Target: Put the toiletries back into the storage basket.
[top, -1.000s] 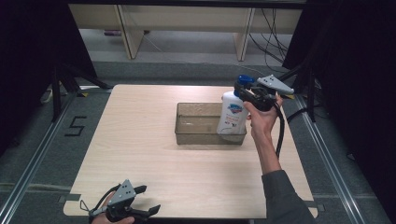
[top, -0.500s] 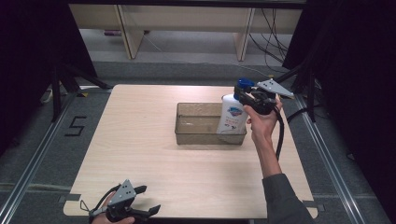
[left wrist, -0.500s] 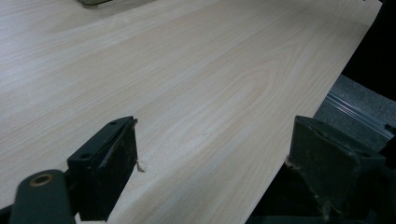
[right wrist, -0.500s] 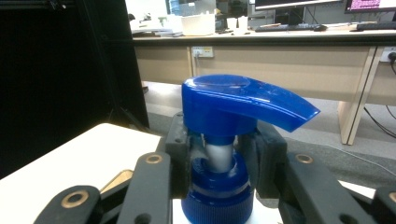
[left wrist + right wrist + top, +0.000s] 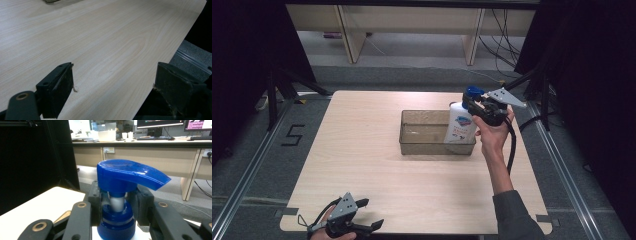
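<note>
The right gripper (image 5: pixel 473 102) is squeezing the neck of the white plastic bottle with a blue pump top (image 5: pixel 460 125), which is standing in the clear plastic box (image 5: pixel 422 135). The left gripper (image 5: pixel 371 216) is hanging open over the table's near edge, holding nothing.

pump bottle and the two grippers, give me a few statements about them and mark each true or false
1. The right gripper is shut on the neck of the pump bottle, just under its blue pump head. True.
2. The bottle lies flat on the table. False: it is upright, at the right end of the clear bin.
3. The left gripper is open with nothing between its fingers. True.
4. The left gripper is inside the bin. False: it is at the table's near edge, far from the bin.
5. The pump head is red. False: it is blue.
</note>
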The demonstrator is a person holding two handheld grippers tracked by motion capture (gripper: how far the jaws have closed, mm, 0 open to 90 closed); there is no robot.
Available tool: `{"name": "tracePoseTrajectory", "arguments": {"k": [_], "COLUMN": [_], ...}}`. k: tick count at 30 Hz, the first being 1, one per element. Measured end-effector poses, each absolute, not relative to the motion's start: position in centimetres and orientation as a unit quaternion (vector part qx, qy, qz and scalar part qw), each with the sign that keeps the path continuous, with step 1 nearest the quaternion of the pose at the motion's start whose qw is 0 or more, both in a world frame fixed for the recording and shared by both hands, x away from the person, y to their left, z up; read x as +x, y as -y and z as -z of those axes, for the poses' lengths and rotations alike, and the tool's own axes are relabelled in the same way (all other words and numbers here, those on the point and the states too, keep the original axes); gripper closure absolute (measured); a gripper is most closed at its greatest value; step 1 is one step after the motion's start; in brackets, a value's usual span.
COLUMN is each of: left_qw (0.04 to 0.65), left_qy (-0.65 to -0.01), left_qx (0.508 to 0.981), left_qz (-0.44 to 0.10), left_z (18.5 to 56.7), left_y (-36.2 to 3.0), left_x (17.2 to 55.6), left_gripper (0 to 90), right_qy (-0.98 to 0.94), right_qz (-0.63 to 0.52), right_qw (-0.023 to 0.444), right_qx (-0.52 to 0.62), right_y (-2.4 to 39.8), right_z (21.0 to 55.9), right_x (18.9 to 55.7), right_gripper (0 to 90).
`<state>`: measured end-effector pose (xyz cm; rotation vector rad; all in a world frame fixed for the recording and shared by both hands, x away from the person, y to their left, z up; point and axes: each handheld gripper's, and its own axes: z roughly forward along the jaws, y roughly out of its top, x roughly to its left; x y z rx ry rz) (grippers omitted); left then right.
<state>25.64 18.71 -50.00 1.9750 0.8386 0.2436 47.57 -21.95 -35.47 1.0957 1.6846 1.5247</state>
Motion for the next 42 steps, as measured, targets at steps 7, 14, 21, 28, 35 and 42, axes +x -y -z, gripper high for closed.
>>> {"name": "tracePoseTrajectory", "arguments": {"k": [7, 14, 21, 28, 35, 42], "left_qw": [0.47, 0.471, 0.471, 0.47, 0.469, 0.468], "left_qy": [-0.342, -0.34, -0.339, -0.339, -0.339, -0.339], "left_qx": [0.808, 0.808, 0.809, 0.81, 0.81, 0.81], "left_qz": [-0.099, -0.099, -0.098, -0.095, -0.097, -0.096], "left_z": [49.9, 50.0, 50.0, 50.0, 50.0, 50.0], "left_y": [-18.8, -18.8, -18.7, -18.7, -18.7, -18.7], "left_x": [25.6, 25.6, 25.7, 25.7, 25.7, 25.7], "left_gripper": [14.8, 14.8, 14.8, 14.8, 14.8, 14.8], "right_qy": [-0.638, -0.64, -0.648, -0.647, -0.642, -0.636], "right_qz": [-0.574, -0.571, -0.562, -0.568, -0.576, -0.576], "right_qw": [0.31, 0.31, 0.318, 0.3, 0.292, 0.291], "right_qx": [0.408, 0.41, 0.404, 0.411, 0.412, 0.423], "right_y": [21.8, 21.5, 21.3, 21.4, 21.6, 22.0], "right_z": [35.5, 35.5, 35.3, 35.4, 35.5, 35.5], "right_x": [47.4, 47.0, 46.7, 46.4, 46.1, 46.0], "right_gripper": [65.3, 64.7, 60.9, 60.2, 58.8, 50.5]}}
